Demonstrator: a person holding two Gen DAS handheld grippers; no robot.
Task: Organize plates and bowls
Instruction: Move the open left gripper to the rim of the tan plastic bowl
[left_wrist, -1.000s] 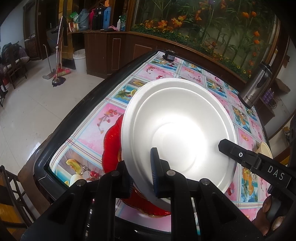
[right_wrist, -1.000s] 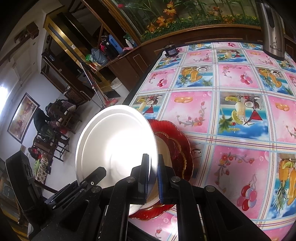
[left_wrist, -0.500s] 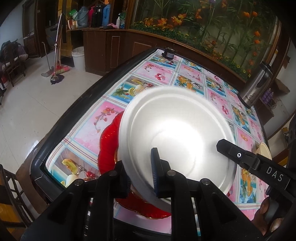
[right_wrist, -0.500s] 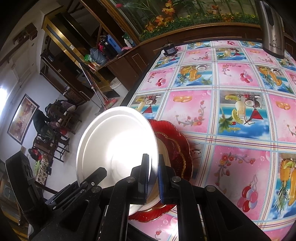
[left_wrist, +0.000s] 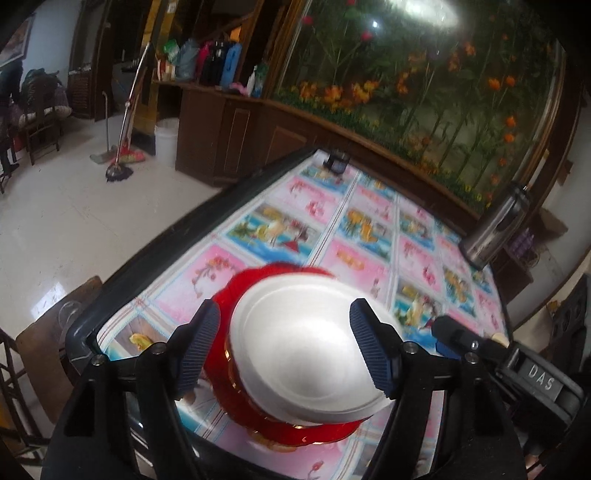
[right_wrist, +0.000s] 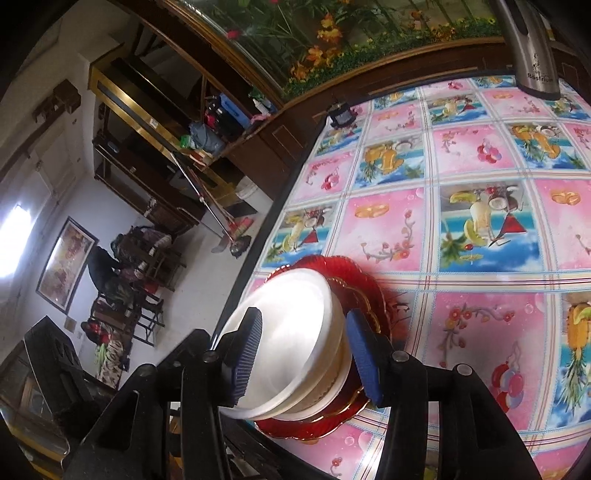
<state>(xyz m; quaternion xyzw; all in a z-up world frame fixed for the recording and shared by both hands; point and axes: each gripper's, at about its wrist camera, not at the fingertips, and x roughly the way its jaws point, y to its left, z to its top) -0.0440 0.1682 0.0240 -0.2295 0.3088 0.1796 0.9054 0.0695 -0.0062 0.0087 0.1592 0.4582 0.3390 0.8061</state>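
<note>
jaws of the left gripper (left_wrist: 284, 350) spreading apart, both blue ribbed pads clear of the white plate (left_wrist: 310, 350) that shows between them; nothing grasped. right gripper (right_wrist: 303, 354) likewise opening, its pads standing off either side of the same plate's rim; no pad presses on it.

white plate lies released on top of the stack, tilted a little, its near edge overhanging toward the grippers. under it, in the right wrist view, a second pale dish (right_wrist: 328, 391), then a gold-rimmed layer, all seated on the red glass plate (right_wrist: 354, 280) with a scalloped edge. stack sits at the near corner of the table (right_wrist: 461, 229), close to its dark raised border.

table covered in a pink and blue fruit-and-flower print cloth. steel thermos jug (left_wrist: 495, 229) upright at the far right side, well apart from the stack. small dark object (left_wrist: 336, 162) at the far edge; cannot tell what it is.

beyond: dark wood counter with a flower mural behind, mop (left_wrist: 122, 147) leaning by the counter end, pale tiled floor.

left wrist view blurred.
</note>
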